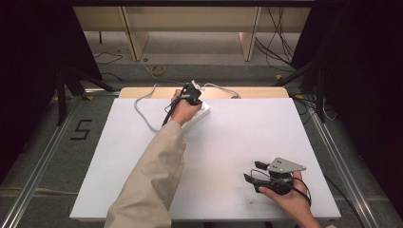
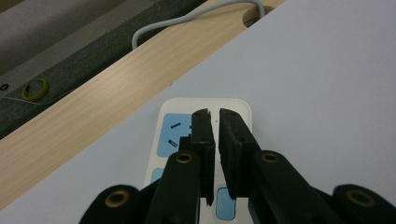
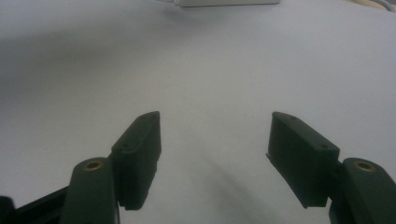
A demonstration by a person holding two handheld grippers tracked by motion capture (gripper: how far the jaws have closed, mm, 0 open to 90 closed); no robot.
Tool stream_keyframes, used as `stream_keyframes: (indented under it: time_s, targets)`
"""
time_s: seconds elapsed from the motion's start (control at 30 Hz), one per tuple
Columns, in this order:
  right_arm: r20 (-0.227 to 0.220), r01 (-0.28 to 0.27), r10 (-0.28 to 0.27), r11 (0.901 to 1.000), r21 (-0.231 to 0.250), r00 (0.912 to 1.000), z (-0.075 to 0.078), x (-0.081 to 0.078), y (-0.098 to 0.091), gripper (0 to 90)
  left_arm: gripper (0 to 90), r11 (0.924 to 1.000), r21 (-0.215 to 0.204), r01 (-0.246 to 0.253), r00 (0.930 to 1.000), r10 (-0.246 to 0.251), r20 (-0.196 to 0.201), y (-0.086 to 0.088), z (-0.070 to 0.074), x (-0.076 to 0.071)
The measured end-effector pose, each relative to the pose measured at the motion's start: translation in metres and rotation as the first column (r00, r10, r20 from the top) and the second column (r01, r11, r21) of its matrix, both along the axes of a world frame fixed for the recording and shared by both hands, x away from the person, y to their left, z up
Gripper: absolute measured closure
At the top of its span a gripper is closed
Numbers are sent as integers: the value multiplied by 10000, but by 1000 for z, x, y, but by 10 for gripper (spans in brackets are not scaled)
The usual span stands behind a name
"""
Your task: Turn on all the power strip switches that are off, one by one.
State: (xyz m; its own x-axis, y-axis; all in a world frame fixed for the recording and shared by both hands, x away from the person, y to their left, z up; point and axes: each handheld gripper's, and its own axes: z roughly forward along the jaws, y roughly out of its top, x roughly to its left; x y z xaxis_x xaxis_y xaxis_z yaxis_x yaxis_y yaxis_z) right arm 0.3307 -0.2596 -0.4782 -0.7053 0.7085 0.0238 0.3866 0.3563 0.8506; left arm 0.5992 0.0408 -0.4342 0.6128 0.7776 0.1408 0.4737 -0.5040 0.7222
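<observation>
White sheet covers the worktop (image 1: 228,156); bare wood strip along the far edge, grey floor with loose cables beyond. White power strip (image 2: 175,128) with blue socket faces lies near the far edge. Left gripper (image 2: 214,128) over it, jaws nearly closed, narrow gap. Right gripper (image 3: 215,140) near the front right, jaws wide, nothing between.

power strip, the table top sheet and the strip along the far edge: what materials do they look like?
Power strip: looks like smooth white moulded plastic, with rounded corners and pale blue socket faces.
Table top sheet: matte white, uniform, no grain; board or laminate, cannot tell which.
Far edge strip: light wood or wood-look laminate, with visible straight grain lines.
</observation>
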Motion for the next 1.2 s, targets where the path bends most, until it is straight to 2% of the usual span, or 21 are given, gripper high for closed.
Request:
stream_keyframes:
  time_s: [0.13, 0.2, 0.27, 0.4, 0.57, 0.77, 0.83, 0.87, 0.93, 1.1, 1.2]
  targets:
    - [-25, 19, -19, 10000, 1, 10000, 0, 0, 0, 354, 784, 9999, -8, 120, 9998, -120, -168, 3, 4, -5]
    - [-25, 29, -29, 10000, 18, 10000, 0, 0, 0, 354, 761, 9999, -82, 131, 9999, -132, -94, 6, 7, -8]
    - [-26, 30, -30, 10000, 25, 10000, 0, 0, 0, 354, 729, 9999, 32, 168, 9999, -168, -27, 8, 9, -11]
    - [-31, 33, -33, 10000, 14, 10000, 0, 0, 0, 355, 667, 9998, 49, 168, 9998, -168, -125, 14, 12, -17]
    - [-25, 34, -34, 10000, -6, 10000, 0, 0, 0, 354, 562, 9995, -194, 245, 9991, -251, -329, 21, 18, -26]
    - [-4, 45, -45, 10000, -25, 10000, 0, 0, 0, 354, 473, 9966, -570, 593, 9974, -614, -366, 30, 23, -48]
    - [-18, 56, -56, 10000, -35, 10000, 0, 0, 0, 355, 435, 9959, -577, 696, 9965, -721, -418, 32, 22, -56]
    - [-17, 60, -60, 10000, -35, 10000, 0, 0, 0, 354, 411, 9955, -453, 834, 9951, -856, -498, 33, 22, -62]
    - [-19, 66, -66, 10000, -42, 10000, 0, 0, 0, 354, 388, 9953, -380, 894, 9951, -908, -394, 36, 22, -70]
    - [-34, 82, -82, 10000, -44, 10000, 1, 0, 1, 355, 348, 9934, -578, 988, 9944, -1008, -323, 44, 24, -92]
    - [25, 81, -80, 10000, -43, 10000, 1, 1, 2, 354, 336, 9913, -592, 1177, 9916, -1205, -462, 47, 25, -103]
